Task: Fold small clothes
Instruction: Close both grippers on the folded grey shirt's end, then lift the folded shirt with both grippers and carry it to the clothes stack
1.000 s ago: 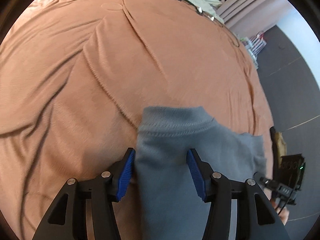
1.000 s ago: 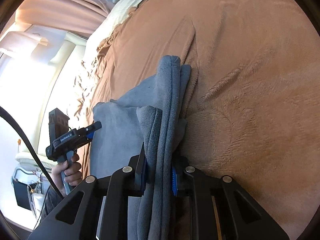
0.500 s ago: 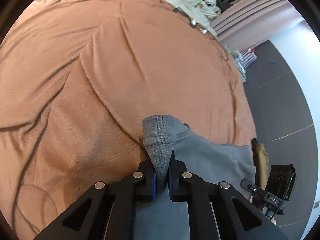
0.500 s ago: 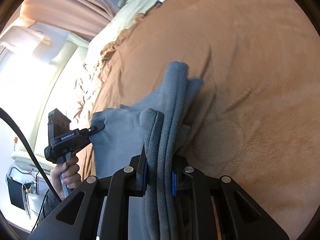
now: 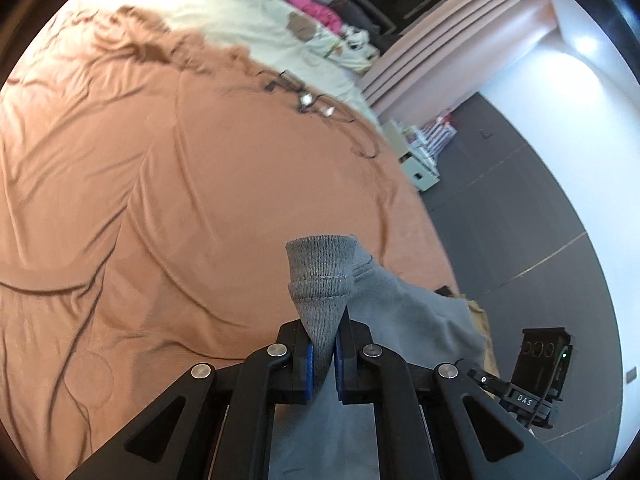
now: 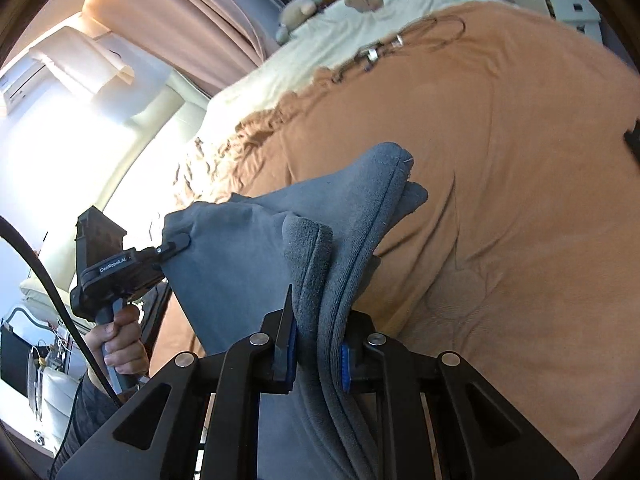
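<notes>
Cloth was what both tools held: a small grey garment [image 5: 404, 312] hung in the air between them, up off the brown blanket [image 5: 168, 184] on the bed. The left hand-held gripper [image 5: 322, 354] was pinched tight on the garment's ribbed hem, which stuck up in a little cone from between its blue pads. The right hand-held gripper [image 6: 316, 354] was clamped on a thick bunch of the same cloth, folded over in a few layers. In the right wrist view, the other tool sat off to the left, nipping a far corner, with a person's hand [image 6: 120, 344] around its handle. So the garment stretched from side to side between the two tools, and each one had its own end. The bed lay below and ahead of both, which I think is where the cloth must go down flat.
</notes>
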Available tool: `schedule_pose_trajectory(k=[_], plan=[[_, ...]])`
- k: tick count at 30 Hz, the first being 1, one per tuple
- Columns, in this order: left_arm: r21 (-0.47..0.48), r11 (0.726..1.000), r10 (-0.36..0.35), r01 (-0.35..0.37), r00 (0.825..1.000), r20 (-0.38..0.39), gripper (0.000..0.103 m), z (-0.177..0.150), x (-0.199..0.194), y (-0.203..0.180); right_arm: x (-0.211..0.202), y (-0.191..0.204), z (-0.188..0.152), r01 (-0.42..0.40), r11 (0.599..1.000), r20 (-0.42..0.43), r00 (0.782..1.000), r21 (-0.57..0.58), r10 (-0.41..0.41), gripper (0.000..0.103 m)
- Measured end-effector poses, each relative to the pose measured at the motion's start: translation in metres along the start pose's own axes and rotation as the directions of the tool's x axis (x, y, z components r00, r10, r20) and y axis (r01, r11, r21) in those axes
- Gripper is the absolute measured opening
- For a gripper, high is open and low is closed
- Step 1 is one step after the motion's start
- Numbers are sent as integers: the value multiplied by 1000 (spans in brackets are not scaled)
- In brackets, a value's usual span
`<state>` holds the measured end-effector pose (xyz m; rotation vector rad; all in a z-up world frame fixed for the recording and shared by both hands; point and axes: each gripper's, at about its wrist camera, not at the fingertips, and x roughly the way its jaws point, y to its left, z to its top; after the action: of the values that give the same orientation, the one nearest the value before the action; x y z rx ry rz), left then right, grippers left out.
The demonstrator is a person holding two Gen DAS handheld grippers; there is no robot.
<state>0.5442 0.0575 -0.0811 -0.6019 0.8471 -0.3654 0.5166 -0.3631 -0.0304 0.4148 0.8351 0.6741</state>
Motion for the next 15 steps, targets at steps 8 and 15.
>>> schedule_pose_trajectory(k=[8, 15], plan=[[72, 995, -73, 71, 997, 39, 7, 3, -31, -64, -82, 21, -17, 34, 998, 103, 994, -51, -29, 12], [158, 976, -161, 152, 986, 50, 7, -3, -49, -139, -174, 26, -35, 97, 991, 214, 974, -88, -77, 12]])
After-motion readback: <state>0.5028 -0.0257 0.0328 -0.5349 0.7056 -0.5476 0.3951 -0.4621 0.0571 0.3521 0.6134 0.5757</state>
